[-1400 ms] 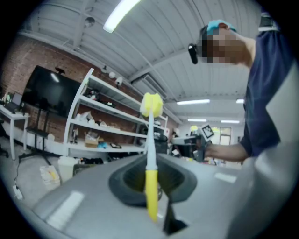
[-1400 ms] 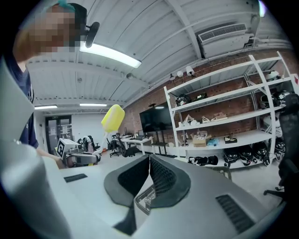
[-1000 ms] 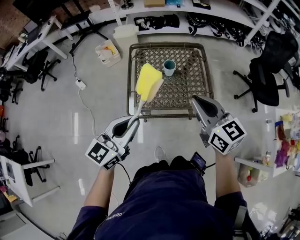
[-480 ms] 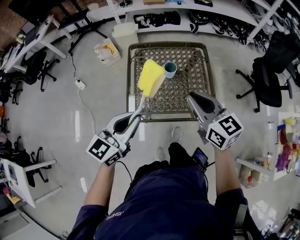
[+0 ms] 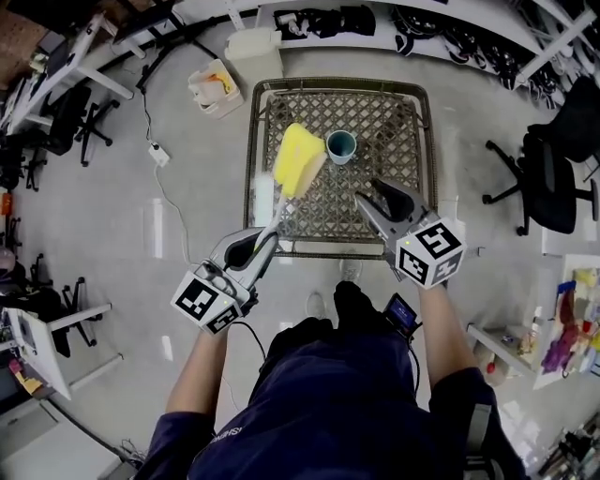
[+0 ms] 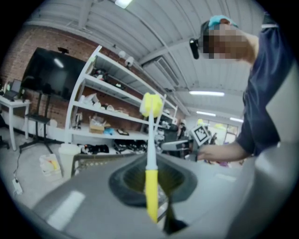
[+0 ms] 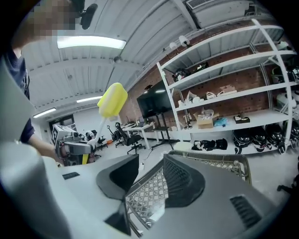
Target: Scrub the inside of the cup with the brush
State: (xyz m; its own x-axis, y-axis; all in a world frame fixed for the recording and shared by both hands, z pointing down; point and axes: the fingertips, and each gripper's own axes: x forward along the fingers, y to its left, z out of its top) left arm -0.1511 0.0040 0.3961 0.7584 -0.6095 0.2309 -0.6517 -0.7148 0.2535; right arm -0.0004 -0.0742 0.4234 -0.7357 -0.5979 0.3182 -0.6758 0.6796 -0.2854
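A teal cup (image 5: 341, 146) stands upright on the wicker table (image 5: 412, 122), right of the middle. My left gripper (image 5: 253, 248) is shut on the yellow-and-white handle (image 6: 151, 186) of the brush, which points up and forward. The brush's yellow sponge head (image 5: 298, 159) hovers over the table just left of the cup. My right gripper (image 5: 380, 202) hangs over the table's near edge, below and right of the cup; its jaws are opening and nothing is between them. In the right gripper view the gripper (image 7: 147, 179) looks at bare wicker (image 7: 219, 161) and at the brush head (image 7: 112, 100); the cup is hidden.
A white bin (image 5: 216, 86) and a white canister (image 5: 253, 44) sit on the floor left of the table. A power strip and cable (image 5: 157, 155) lie further left. Office chairs (image 5: 553, 178) stand at the right, and shelves (image 5: 375, 28) run behind the table.
The right gripper has moved left and forward to the table's near edge, and its jaws have parted. The person has stepped closer to the table. The left gripper still holds the brush.
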